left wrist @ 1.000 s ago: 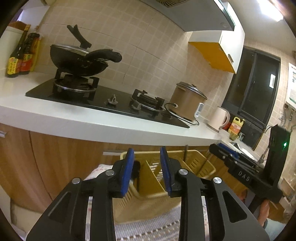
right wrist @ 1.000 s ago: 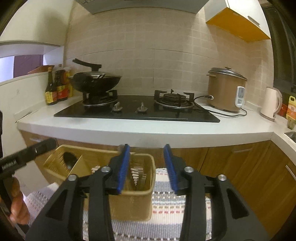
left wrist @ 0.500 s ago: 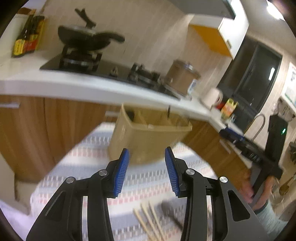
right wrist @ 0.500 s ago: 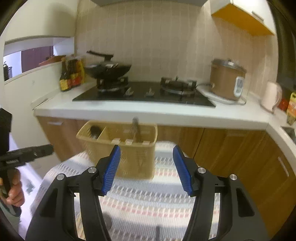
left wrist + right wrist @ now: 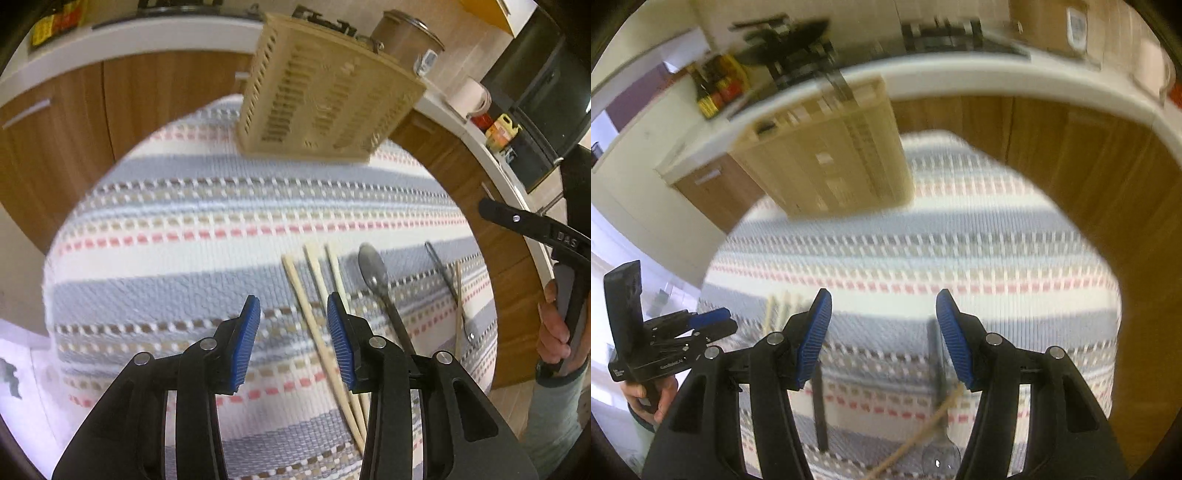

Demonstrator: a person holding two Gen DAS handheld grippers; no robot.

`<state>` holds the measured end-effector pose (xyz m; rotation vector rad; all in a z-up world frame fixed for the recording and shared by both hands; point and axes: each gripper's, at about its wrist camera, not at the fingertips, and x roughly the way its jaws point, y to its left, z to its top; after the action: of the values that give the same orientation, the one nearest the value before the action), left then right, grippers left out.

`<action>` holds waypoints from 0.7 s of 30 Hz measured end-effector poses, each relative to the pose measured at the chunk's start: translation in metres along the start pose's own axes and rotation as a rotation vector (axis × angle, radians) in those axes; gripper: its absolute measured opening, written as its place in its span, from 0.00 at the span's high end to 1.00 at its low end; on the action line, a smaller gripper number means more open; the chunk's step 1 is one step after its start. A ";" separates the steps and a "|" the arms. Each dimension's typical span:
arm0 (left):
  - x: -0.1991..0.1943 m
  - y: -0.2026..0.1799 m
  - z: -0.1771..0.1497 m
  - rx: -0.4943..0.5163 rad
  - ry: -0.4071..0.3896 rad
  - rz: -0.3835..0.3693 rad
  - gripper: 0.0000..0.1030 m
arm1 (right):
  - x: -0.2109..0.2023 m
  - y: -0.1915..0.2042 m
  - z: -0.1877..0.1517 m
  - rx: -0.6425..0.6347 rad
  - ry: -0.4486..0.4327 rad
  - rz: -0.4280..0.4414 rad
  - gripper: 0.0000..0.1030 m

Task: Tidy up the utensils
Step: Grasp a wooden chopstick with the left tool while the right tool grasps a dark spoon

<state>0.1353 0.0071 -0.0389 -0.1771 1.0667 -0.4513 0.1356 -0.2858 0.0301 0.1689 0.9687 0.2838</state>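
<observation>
Left wrist view: left gripper released, nothing between blue pads; jaws just narrowed slightly. Three pale wooden chopsticks lie on striped woven mat, nearest one just beside right-hand pad. Risk: closing on bunched sticks could scatter them or grab the wrong number. Dark-handled metal spoon further right; tan slotted plastic utensil basket at mat's far edge, well apart.

Right wrist view (blurred): right gripper released, empty. Dark utensil handle below left-hand pad. Risk: blur suggests fast movement, pads may overshoot.

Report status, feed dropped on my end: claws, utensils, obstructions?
Left claw open, empty. Right claw open, empty. Pale wooden chopsticks and metal spoon loose on striped cloth; slotted beige plastic basket beyond. Nothing blocking.
</observation>
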 end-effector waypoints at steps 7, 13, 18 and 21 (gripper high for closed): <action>0.017 -0.012 -0.012 0.009 0.027 0.012 0.70 | 0.029 0.004 -0.023 0.009 0.123 0.073 0.46; 0.031 -0.025 -0.012 0.034 0.040 0.063 0.77 | 0.052 0.034 -0.035 -0.040 0.167 0.090 0.46; 0.040 -0.036 -0.008 0.074 0.035 0.129 0.79 | 0.055 0.042 -0.036 -0.050 0.166 0.078 0.46; 0.044 -0.045 -0.007 0.108 0.039 0.174 0.79 | 0.060 0.048 -0.032 -0.065 0.167 0.058 0.46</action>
<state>0.1351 -0.0524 -0.0617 0.0208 1.0826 -0.3552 0.1332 -0.2205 -0.0224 0.1148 1.1201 0.3867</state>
